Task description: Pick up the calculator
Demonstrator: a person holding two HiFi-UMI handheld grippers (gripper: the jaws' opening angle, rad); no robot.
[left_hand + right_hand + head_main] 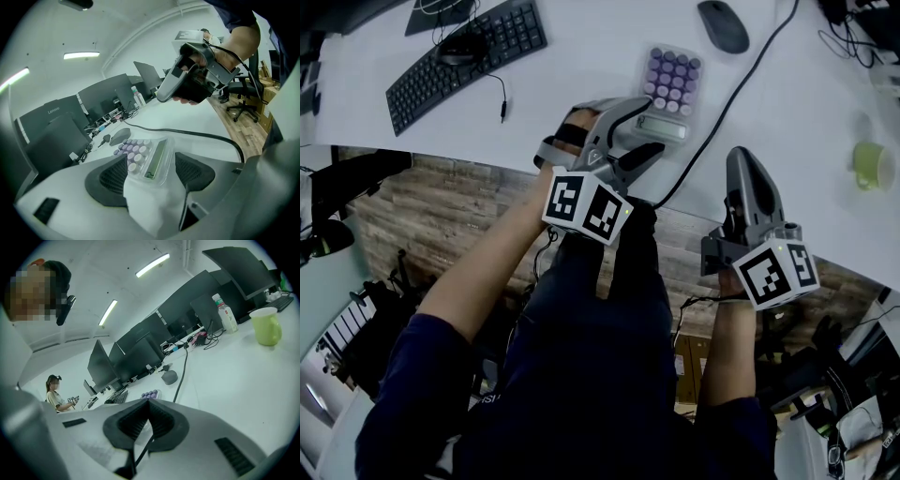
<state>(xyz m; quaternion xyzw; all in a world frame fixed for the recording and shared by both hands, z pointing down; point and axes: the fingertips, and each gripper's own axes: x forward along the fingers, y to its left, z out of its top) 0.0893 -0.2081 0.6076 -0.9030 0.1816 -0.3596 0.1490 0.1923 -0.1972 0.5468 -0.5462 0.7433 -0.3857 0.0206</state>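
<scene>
Calculator [144,158] before monitor [52,123] lettered "Lenovo"

The desk [600,37] is smooth, matt white. The calculator [670,89] has a clear, glossy plastic shell and matt lilac keys. The left hand-held gripper [152,173] is matt grey plastic, and its pads [110,180] are dark and finely ribbed. The floor [441,216] shows rough-grained wood planks. The mug [267,326] is smooth green, and the mouse [724,25] is matt dark plastic.
</scene>
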